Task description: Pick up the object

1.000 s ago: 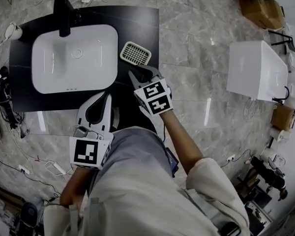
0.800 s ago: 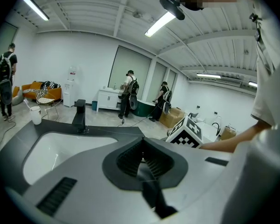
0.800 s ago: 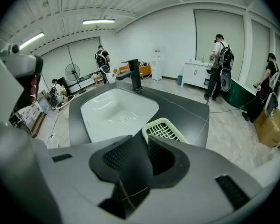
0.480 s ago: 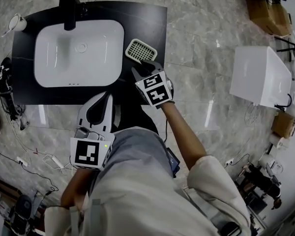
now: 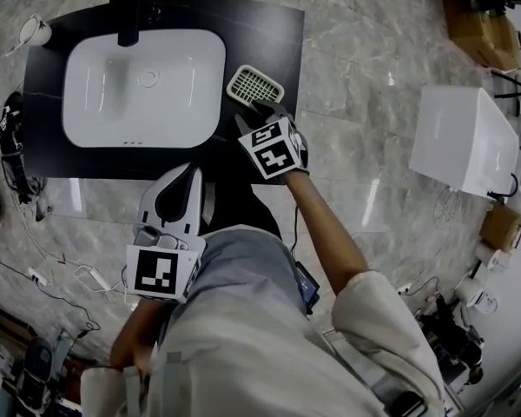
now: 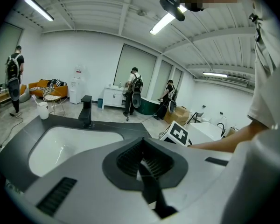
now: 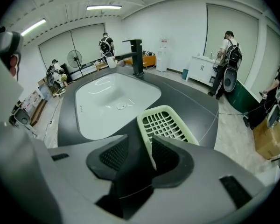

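Soap dish (image 5: pixel 254 85), pale green and slotted, lies on a black countertop (image 5: pixel 260 33) that fills the upper left of the head view, and it sits near that counter's right edge. A white basin (image 5: pixel 113 94) is sunk into most of the counter, just left of the dish. Below the counter, left of centre in the frame, the left gripper (image 5: pixel 188 168) points its tips at the counter's near edge. Its jaws are pressed together with nothing between them. The right gripper (image 5: pixel 259 109) sits just right of centre, its tips at the dish's near end. Its jaws are opening and stand wide, with the dish's near corner between them: the rim runs along the right pad while the left pad stands clear. A black faucet (image 5: pixel 128 7) rises at the basin's far side, at the top of the frame.
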### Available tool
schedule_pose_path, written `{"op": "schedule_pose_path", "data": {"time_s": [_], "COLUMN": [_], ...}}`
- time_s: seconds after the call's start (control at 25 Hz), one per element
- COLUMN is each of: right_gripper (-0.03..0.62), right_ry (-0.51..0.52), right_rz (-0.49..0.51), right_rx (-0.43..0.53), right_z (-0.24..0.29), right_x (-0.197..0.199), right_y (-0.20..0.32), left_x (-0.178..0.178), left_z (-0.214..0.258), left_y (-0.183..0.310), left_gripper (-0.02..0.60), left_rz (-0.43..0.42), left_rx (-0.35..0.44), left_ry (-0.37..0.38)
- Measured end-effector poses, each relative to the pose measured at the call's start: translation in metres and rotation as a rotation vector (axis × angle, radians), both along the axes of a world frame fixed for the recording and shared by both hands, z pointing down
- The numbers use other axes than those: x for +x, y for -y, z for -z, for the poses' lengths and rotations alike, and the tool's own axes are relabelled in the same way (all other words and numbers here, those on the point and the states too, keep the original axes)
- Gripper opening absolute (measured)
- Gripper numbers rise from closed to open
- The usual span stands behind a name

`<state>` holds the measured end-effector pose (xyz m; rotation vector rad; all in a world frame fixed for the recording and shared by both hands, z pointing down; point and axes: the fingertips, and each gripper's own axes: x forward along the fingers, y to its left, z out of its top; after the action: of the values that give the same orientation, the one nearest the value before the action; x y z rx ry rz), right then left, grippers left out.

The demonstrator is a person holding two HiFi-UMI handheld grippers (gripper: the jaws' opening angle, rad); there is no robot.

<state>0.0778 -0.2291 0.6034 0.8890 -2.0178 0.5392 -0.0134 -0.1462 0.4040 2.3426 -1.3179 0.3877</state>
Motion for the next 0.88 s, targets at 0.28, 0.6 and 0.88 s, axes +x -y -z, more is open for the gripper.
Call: {"op": "schedule_pose_path", "data": {"time_s": [0.28,0.6,0.88], "right_gripper": [0.147,0.146,0.091], "right_ry": [-0.035,-0.083,-0.118], "right_rz": [0.03,0.032,0.06], "right_rx": [0.005,0.007,0.017], "right_z": [-0.008,-0.02,-0.021], "right_x": [-0.002,-0.003,-0.008], "right_y": [0.008,0.011,0.008], "left_x": [-0.006,-0.012,-0.013], "left_z": [-0.002,-0.007,-0.006], "left_y": [-0.002,-0.003,0.001], "left_gripper": [0.002,0.002,0.002], "left_rz": [0.023,0.033,0.027], "left_rx": [-0.012,-0.018,-0.013], "left_ry": [0.008,0.008,0.002]}}
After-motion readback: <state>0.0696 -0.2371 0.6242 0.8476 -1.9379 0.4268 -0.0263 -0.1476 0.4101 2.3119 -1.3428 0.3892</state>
